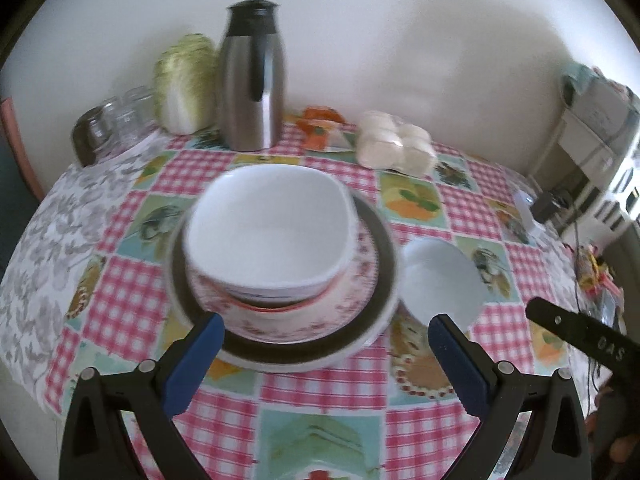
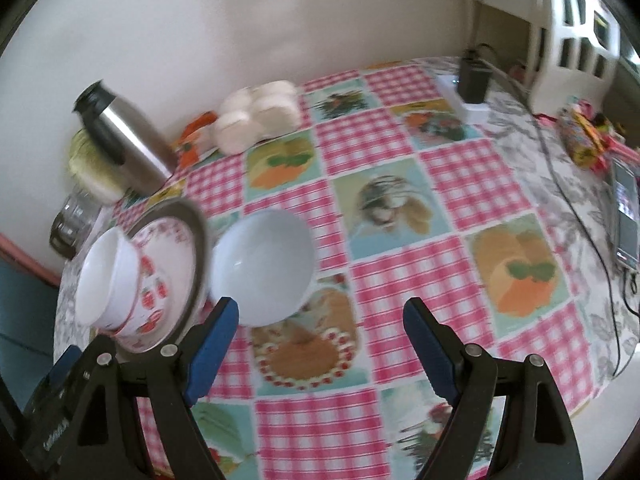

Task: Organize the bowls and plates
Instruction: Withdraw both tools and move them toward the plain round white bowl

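A stack stands mid-table: a large brown-rimmed plate, a pink floral plate on it, and a white bowl on top. That bowl shows a strawberry pattern on its outside in the right wrist view. A small plain white bowl sits alone on the cloth just right of the stack. My left gripper is open in front of the stack, holding nothing. My right gripper is open just this side of the small bowl, its left finger near the bowl's rim.
At the back by the wall stand a steel thermos, a cabbage, glass jars, an orange packet and a pack of white rounds. A power strip with adapter, cables and a phone lie at the right.
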Demonstrator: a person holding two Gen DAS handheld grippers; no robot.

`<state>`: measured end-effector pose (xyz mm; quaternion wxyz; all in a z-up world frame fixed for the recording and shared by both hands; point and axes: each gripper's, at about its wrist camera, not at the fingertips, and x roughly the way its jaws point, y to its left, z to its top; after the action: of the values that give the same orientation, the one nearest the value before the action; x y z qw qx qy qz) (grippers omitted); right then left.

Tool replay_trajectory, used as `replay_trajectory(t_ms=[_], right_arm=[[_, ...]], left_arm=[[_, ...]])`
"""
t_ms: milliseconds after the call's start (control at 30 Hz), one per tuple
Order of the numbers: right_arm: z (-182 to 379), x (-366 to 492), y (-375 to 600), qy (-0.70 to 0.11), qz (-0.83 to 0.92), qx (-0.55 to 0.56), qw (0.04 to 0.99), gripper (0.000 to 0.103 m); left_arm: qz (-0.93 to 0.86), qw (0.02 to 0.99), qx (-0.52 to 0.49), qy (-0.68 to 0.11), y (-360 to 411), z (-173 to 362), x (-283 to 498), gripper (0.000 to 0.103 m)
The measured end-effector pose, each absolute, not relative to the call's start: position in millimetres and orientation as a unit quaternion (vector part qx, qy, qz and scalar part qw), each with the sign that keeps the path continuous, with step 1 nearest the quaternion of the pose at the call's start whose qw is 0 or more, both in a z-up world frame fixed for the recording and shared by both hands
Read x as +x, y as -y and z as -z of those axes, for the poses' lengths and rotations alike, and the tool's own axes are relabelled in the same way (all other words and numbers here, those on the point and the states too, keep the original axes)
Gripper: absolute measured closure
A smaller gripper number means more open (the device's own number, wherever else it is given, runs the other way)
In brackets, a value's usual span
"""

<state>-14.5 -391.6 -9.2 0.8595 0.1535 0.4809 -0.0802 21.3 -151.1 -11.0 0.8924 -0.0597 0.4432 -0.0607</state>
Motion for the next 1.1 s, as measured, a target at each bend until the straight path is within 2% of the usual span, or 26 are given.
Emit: replay_trajectory(t_ms=[200,433,933,1100], right_arm=[[9,-19,417,-0.475,0.092,0.176,0.857,0.018],[16,-18,432,-0.483,0.095,0.177,0.853,0.018],[29,-16,446,-0.498,0.105,0.166,0.845,0.018],[37,-11,447,-0.505,0.104,0.161,0.842,0.018]], left_arm=[[0.089,0.901,-0.033,-0.423,182,7,20,0.000],[0.105,0.901,-0.062,-0.417,194,8,27,0.000],[0.097,0.875,-0.093,-0.465,221,35,47,0.000],[0.097,0.876,-0.114,-0.458,225,38,49,0.000]])
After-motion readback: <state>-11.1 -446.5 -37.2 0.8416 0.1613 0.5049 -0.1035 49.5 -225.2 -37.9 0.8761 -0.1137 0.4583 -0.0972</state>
